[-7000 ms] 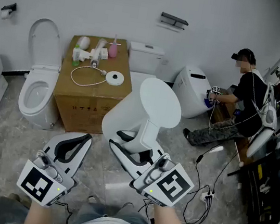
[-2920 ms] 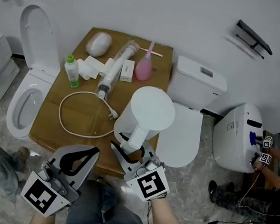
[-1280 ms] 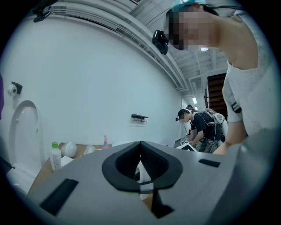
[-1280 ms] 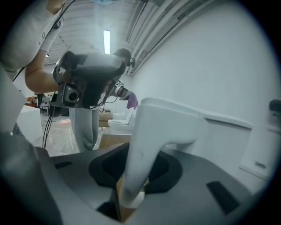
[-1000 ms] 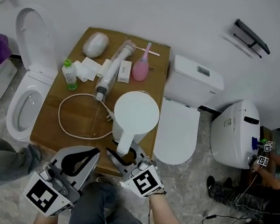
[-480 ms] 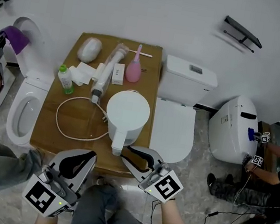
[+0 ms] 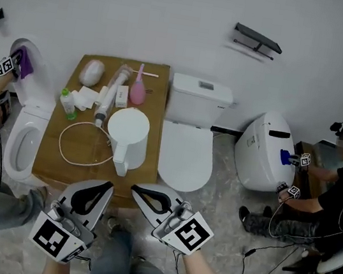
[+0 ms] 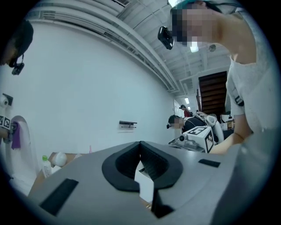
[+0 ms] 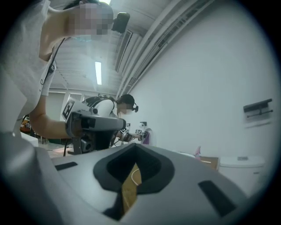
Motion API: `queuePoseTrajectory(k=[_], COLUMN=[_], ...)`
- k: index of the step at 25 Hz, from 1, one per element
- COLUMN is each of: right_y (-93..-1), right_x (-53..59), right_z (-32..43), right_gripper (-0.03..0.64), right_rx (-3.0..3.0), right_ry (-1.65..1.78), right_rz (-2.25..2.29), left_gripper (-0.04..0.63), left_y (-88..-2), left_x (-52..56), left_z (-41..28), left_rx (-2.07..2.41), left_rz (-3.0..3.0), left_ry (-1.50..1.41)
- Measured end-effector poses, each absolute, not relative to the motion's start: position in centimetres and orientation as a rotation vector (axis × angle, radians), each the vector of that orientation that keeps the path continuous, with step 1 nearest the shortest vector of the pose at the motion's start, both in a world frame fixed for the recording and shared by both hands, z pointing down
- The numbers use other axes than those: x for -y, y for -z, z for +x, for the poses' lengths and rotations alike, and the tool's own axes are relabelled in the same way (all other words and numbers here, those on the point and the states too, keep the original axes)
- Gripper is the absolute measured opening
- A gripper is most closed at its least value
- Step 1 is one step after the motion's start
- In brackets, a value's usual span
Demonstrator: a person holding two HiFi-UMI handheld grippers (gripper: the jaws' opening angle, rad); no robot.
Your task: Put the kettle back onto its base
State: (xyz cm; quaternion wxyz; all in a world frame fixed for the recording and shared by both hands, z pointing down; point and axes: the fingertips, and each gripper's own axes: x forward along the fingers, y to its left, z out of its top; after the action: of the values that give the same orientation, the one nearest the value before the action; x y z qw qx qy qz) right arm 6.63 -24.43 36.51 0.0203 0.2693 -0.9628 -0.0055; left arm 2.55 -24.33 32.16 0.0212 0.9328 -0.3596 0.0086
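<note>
The kettle [image 7: 127, 138] stands upright on the cardboard box [image 7: 47, 168], left of centre in the head view, with its handle pointing towards the bottom of the frame. Its base is hidden underneath it, so we judge the seating only from how level the body looks, and it looks level. The white cord [image 7: 77, 144] loops out to the left of it and seems free.

Both tools hang low in the frame, apart from the kettle. The left gripper [image 7: 109, 185] has its jaws together on nothing, and so does the right gripper [image 7: 136, 189].

What remains, we think, is leaving the kettle alone. We keep both tips clear of the handle, since the kettle sits near the box's right edge beside the toilet [image 7: 186, 148]. If it turns out to rock, we take the handle with the right gripper, lift straight up, and lower it squarely
</note>
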Motion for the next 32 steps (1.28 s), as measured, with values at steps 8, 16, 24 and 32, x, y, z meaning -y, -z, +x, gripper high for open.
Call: queuePoseTrajectory(k=[8,16,24,32], right_y=[-29.3,-26.9,-26.4,-25.5], right_x=[16.9,11.9,9.4,6.3], right_z=[8.6,9.3,8.2,5.5], right_gripper=[0.008,0.008,0.008,0.008], right_rx=[3.071,3.084,3.071,3.075], right_ry=[0.069,0.091,0.09,0.091], right_rz=[0.831,0.791,0.816,0.822], left_gripper=[0.009,0.009,0.009,0.009], left_y=[-29.6,-27.4,-25.9,-25.6], left_x=[17.2,12.6,10.5,6.9], left_z=[5.4,6.3,5.5,2.8], left_rx=[1.194,1.233,1.225,1.212], left_rz=[2.897,2.89,2.913,2.904], left_ry=[-0.023,-0.021,0.02,-0.003])
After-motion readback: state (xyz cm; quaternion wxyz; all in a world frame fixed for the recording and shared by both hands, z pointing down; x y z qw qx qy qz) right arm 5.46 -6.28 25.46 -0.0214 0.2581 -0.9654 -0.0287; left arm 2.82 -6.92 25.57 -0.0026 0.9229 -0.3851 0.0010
